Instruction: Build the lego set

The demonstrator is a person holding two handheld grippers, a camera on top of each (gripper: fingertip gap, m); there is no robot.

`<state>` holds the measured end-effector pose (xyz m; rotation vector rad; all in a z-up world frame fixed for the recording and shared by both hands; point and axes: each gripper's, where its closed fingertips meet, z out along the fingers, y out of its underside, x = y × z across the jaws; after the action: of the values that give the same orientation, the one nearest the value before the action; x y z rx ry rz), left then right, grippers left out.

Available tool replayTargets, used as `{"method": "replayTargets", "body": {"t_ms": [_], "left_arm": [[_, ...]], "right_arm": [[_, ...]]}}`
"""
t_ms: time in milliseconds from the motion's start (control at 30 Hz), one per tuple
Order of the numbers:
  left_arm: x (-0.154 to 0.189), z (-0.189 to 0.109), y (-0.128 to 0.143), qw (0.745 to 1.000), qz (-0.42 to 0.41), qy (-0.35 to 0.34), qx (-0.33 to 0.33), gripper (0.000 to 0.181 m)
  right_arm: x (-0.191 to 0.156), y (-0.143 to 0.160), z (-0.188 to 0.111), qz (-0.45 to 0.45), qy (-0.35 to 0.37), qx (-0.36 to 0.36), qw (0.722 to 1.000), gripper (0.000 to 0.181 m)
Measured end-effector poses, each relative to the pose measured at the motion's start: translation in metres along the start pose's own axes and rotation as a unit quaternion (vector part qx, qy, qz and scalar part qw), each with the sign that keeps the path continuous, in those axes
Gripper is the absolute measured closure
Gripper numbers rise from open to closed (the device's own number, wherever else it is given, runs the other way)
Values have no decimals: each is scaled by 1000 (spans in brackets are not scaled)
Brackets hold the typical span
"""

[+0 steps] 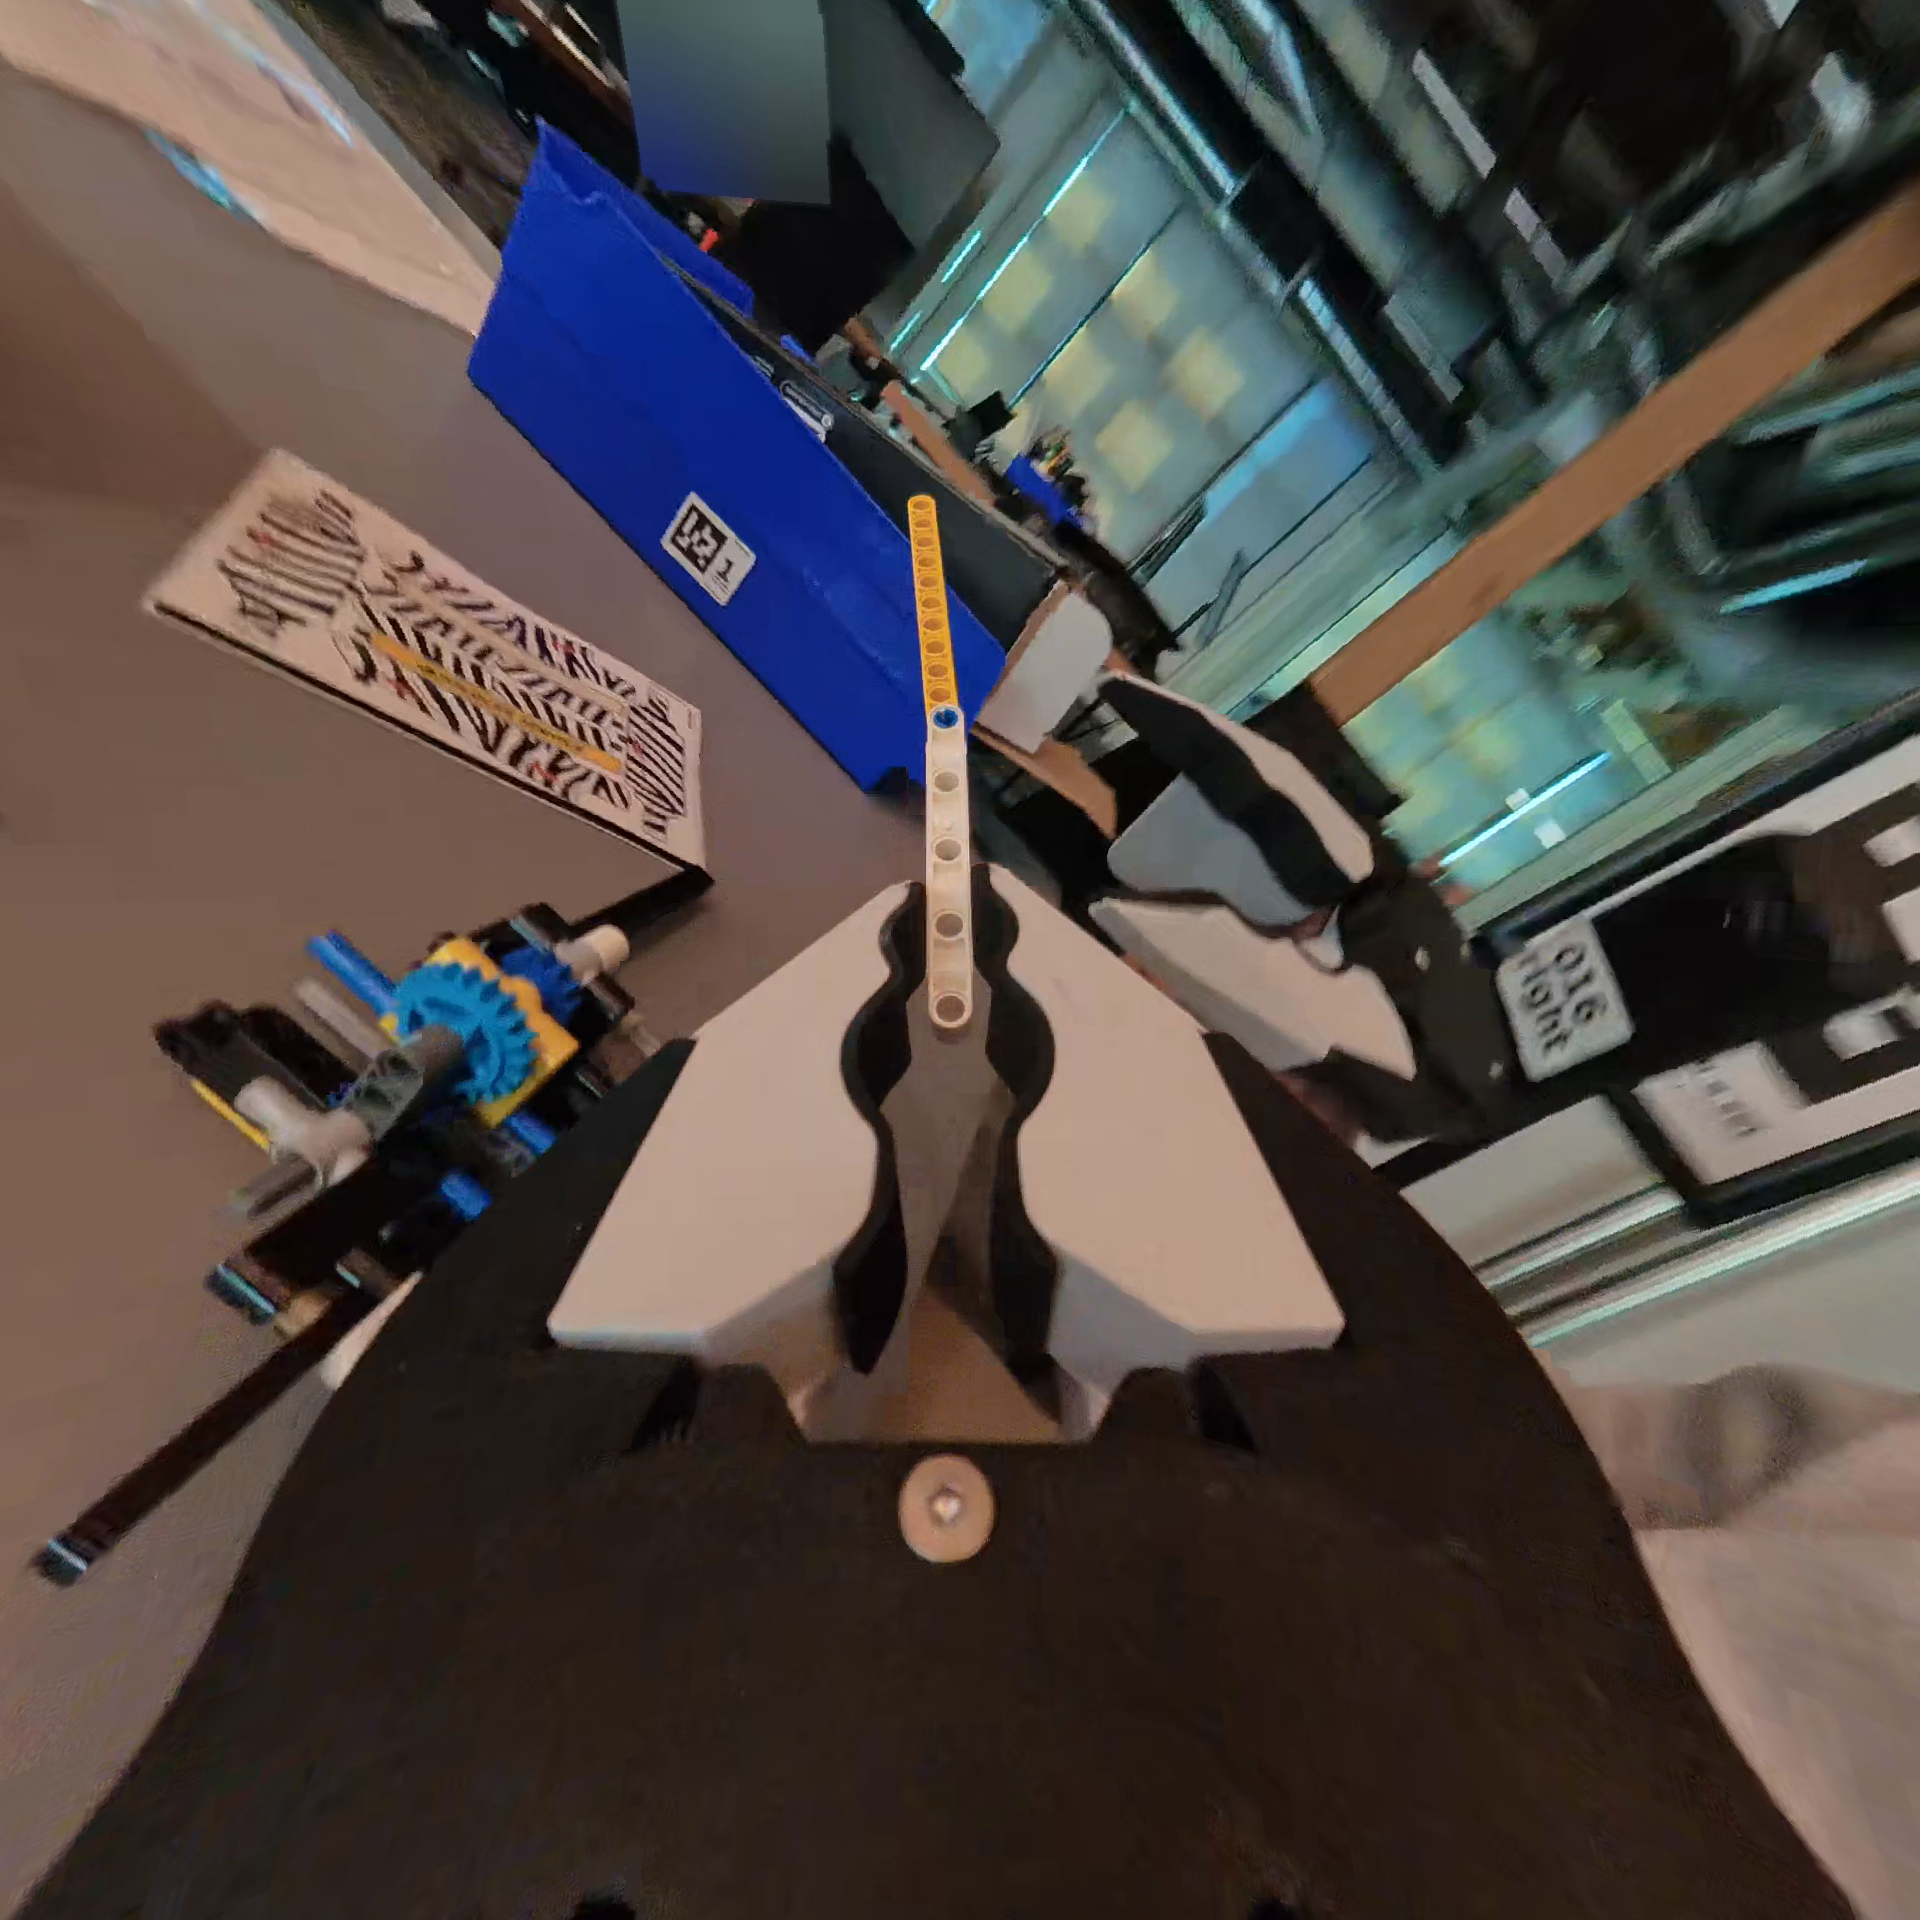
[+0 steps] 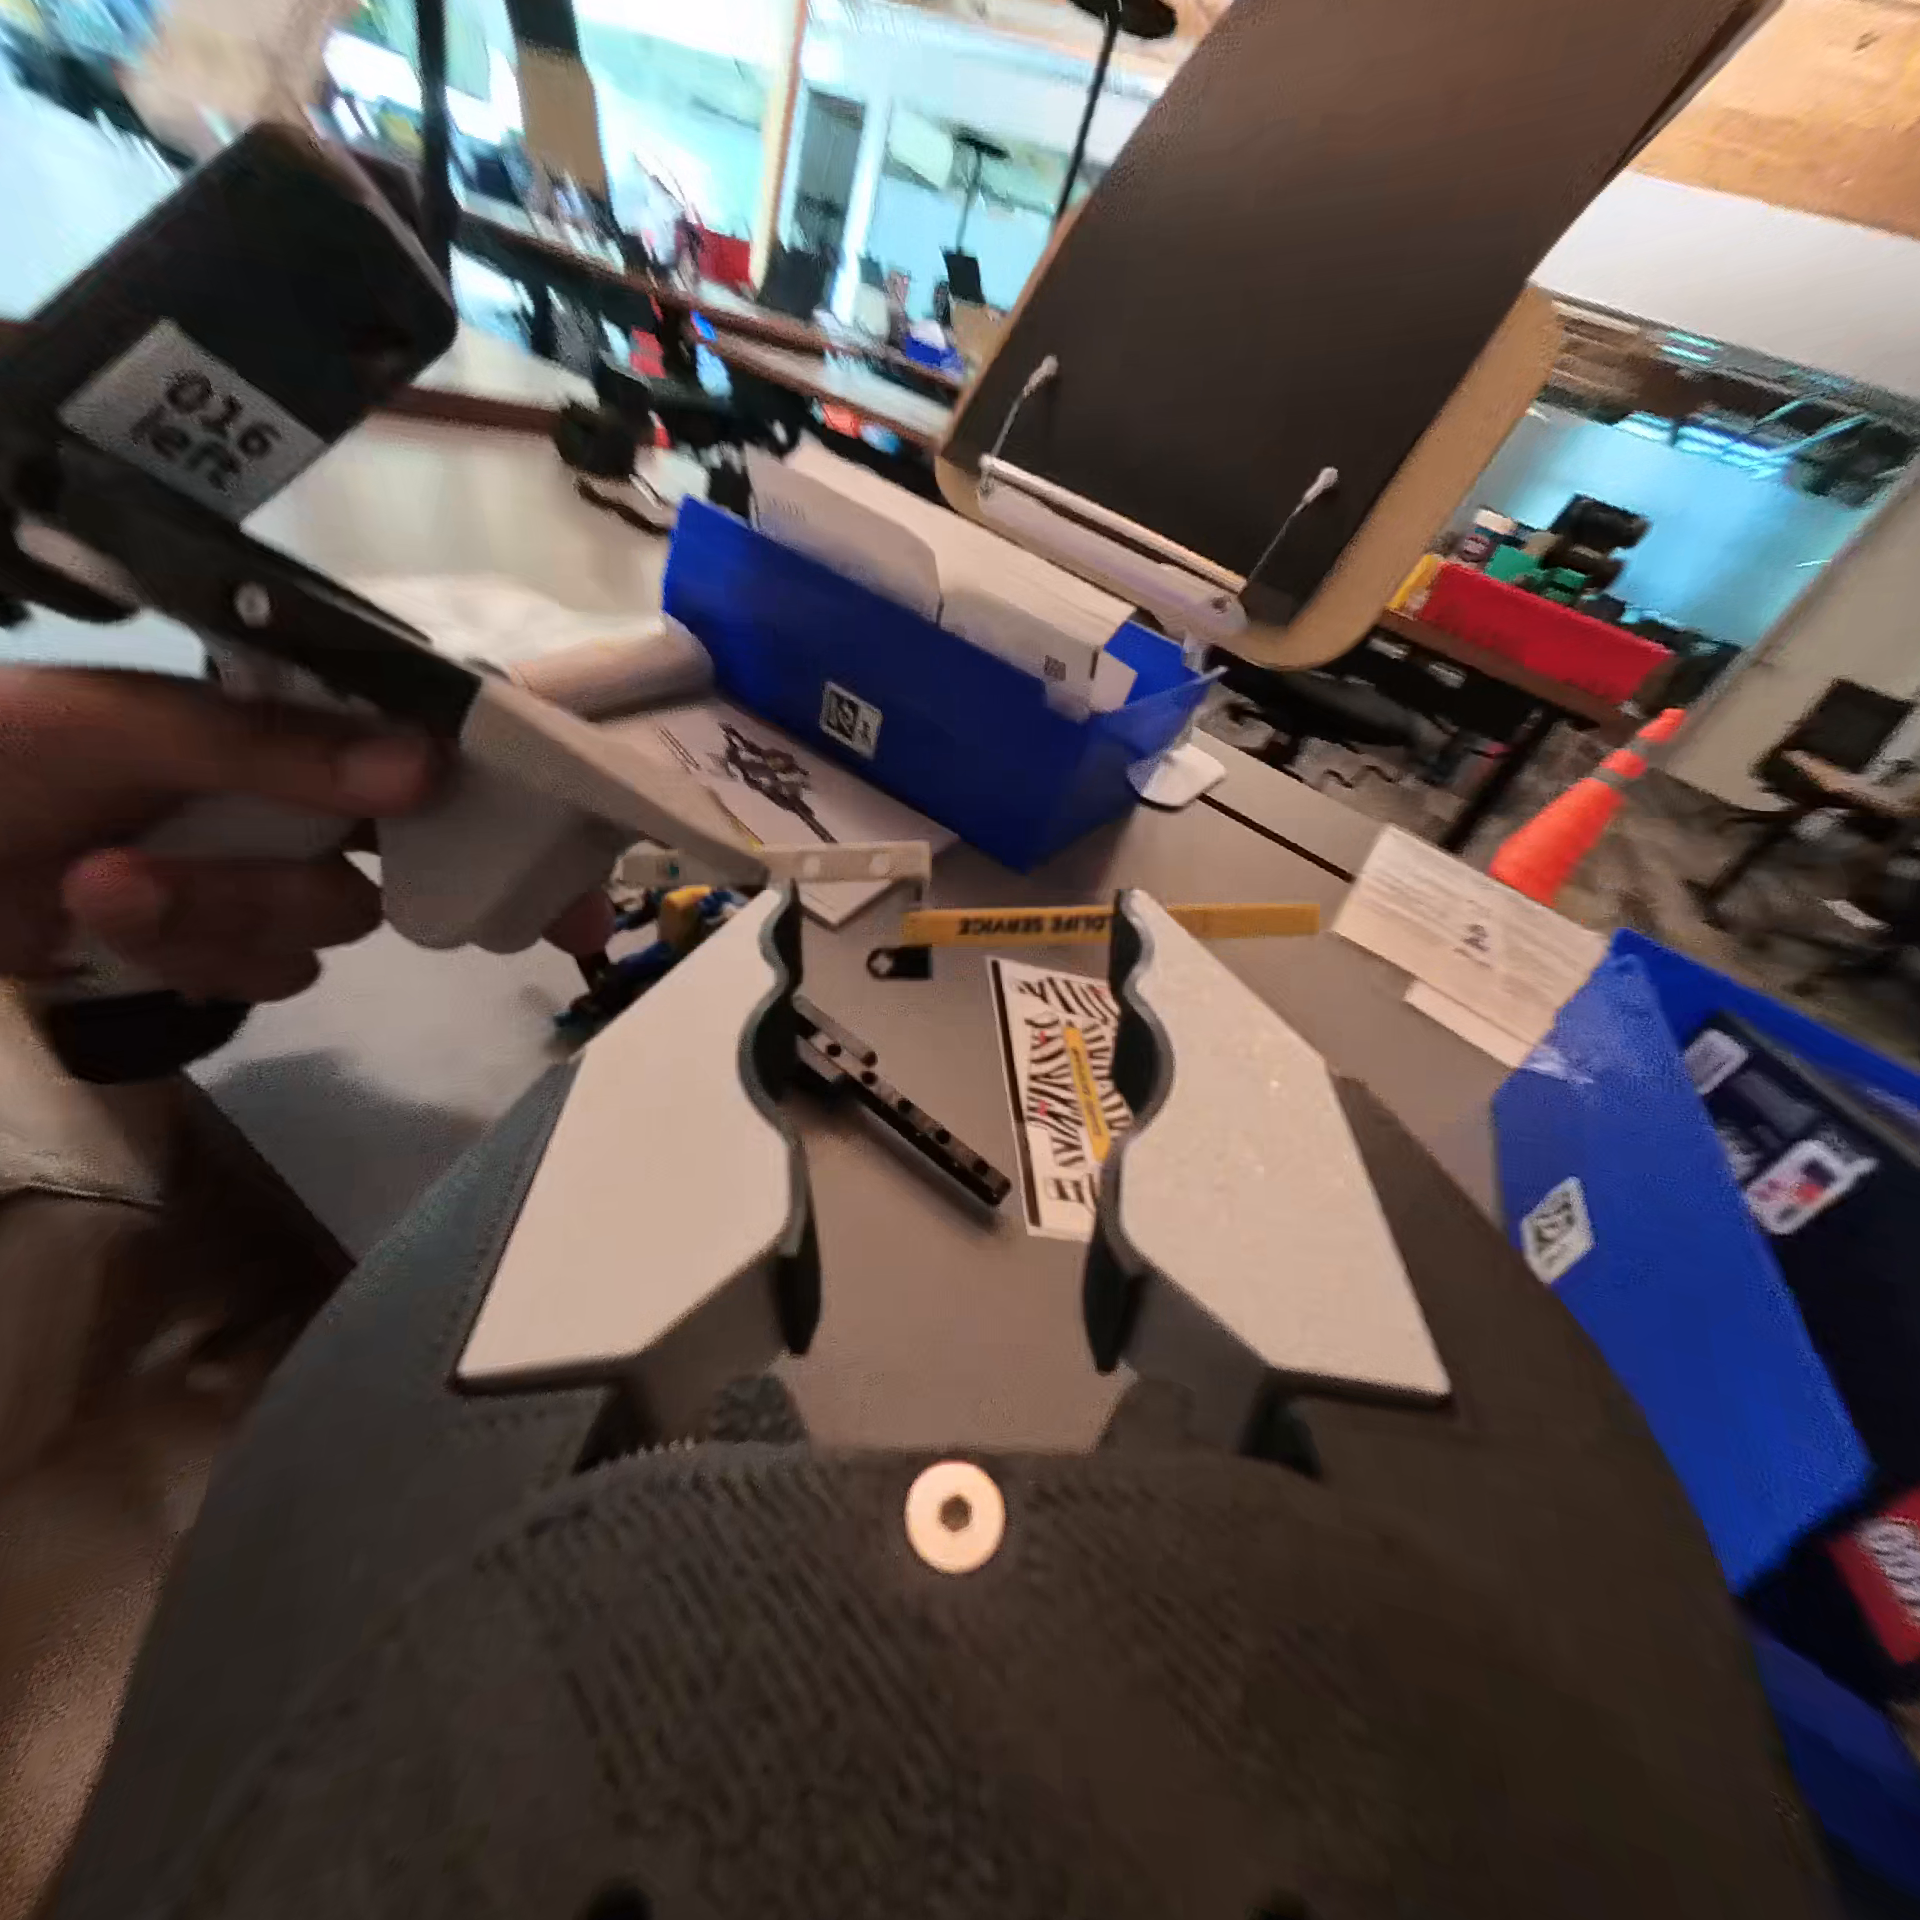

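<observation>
White beam (image 1: 947,862) pinned to yellow beam (image 1: 928,597), clenched by left gripper (image 1: 948,935) fingers, held aloft for joining. Right gripper (image 2: 951,1049) fingers released above black beam (image 2: 904,1117) on bench (image 2: 1247,997); partial model (image 1: 457,1049) parked left.

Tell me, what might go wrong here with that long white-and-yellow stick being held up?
The left hand-held gripper pinches only the white beam near its lower end, so the long yellow beam could lever it loose or pop off at the blue pin. The right hand-held gripper, open, is close by; a bump could knock the beams askew.
</observation>
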<state>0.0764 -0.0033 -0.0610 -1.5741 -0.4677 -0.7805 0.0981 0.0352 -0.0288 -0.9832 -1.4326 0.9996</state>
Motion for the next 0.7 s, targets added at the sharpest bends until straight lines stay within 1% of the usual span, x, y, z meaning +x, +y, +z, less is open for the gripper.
{"method": "replayTargets", "body": {"t_ms": [33, 100, 200, 233, 300, 400, 467, 533, 633, 700], "left_arm": [[0, -3, -1, 999, -27, 17, 9, 175], [-1, -8, -2, 997, -70, 33, 17, 176], [6, -10, -2, 992, -103, 65, 21, 175], [8, -9, 0, 993, -99, 70, 18, 175], [11, -7, 5, 994, -84, 64, 10, 175], [11, -5, 8, 998, -54, 45, 7, 175], [12, -4, 9, 999, -33, 36, 9, 175], [12, -2, 11, 1000, -8, 19, 3, 175], [10, -2, 13, 999, 43, -18, 3, 175], [9, -3, 13, 997, 74, -36, 7, 175]], "right_arm": [[-5, 0, 4, -21, 11, -14, 1000, 122], [-20, -4, 12, -47, 20, -19, 999, 124], [-38, -10, 19, -78, 15, -22, 997, 125], [-42, -9, 21, -86, 11, -25, 996, 124], [-50, -5, 25, -83, 0, -36, 996, 116], [-54, 4, 30, -57, -15, -59, 997, 101], [-54, 10, 31, -41, -22, -75, 996, 94], [-54, 13, 31, -25, -28, -84, 996, 97], [-52, 15, 31, -10, -27, -98, 995, 108], [-52, 18, 32, -10, -28, -112, 993, 107]]}}
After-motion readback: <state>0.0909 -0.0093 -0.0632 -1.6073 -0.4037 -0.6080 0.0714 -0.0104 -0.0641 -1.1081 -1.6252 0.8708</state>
